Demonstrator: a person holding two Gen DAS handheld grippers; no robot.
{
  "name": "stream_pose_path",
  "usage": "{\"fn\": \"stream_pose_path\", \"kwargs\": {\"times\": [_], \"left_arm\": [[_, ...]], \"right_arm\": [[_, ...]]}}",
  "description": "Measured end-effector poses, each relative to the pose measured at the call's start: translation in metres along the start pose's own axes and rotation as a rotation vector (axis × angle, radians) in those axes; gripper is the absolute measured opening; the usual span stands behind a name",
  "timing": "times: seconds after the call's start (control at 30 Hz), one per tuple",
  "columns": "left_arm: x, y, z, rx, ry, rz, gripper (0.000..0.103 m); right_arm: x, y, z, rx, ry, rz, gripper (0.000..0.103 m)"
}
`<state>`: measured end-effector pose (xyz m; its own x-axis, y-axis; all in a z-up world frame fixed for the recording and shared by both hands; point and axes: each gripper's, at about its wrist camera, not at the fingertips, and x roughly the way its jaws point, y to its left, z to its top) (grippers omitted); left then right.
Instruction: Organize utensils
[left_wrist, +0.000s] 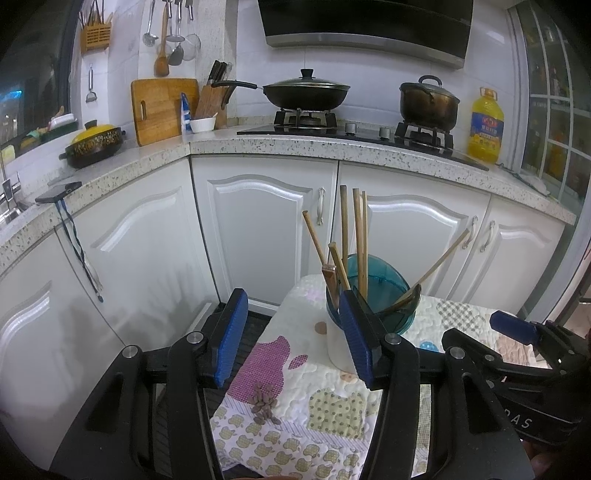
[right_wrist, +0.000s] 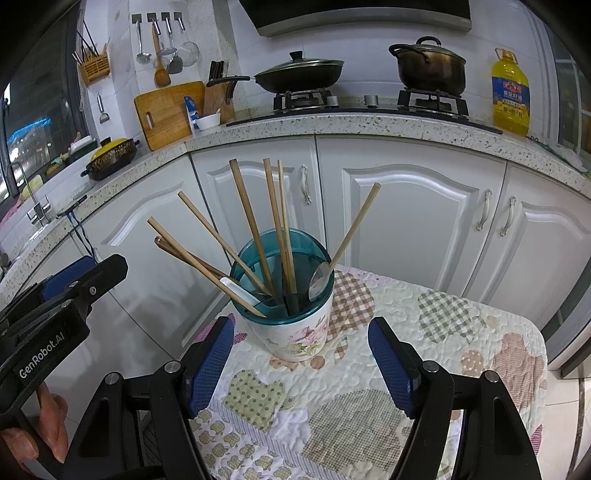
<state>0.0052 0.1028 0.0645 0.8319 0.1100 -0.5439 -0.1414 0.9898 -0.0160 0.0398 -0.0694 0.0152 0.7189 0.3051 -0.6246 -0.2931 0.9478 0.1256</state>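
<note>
A white floral utensil holder (right_wrist: 295, 334) with a teal insert (right_wrist: 280, 258) stands on a quilted table cover (right_wrist: 424, 332). Several wooden chopsticks (right_wrist: 255, 229), a metal spoon (right_wrist: 319, 280) and a white spoon (right_wrist: 236, 290) stick out of it. My right gripper (right_wrist: 301, 365) is open just in front of the holder, its blue pads (right_wrist: 210, 365) apart and touching nothing. My left gripper (left_wrist: 291, 332) is open to the left of the holder (left_wrist: 338, 347), with only cloth showing between its pads. Each gripper appears in the other's view: the left gripper (right_wrist: 85, 273), the right gripper (left_wrist: 495, 332).
A small pile of brown seeds (left_wrist: 264, 404) lies on the cover near its left edge. White cabinets (right_wrist: 406, 221) and a speckled counter (right_wrist: 332, 125) rise behind, carrying a wok (right_wrist: 299, 75), a pot (right_wrist: 428, 68) and an oil bottle (right_wrist: 509, 94). A person's fingers (right_wrist: 37, 435) hold the left gripper.
</note>
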Motion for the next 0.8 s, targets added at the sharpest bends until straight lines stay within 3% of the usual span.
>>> {"fn": "stream_pose_path", "kwargs": {"times": [0.8], "left_arm": [[0.014,-0.001,0.000,0.001,0.029,-0.028,0.051]], "right_arm": [[0.010,-0.007,-0.001,0.004,0.029,-0.007,0.073]]}}
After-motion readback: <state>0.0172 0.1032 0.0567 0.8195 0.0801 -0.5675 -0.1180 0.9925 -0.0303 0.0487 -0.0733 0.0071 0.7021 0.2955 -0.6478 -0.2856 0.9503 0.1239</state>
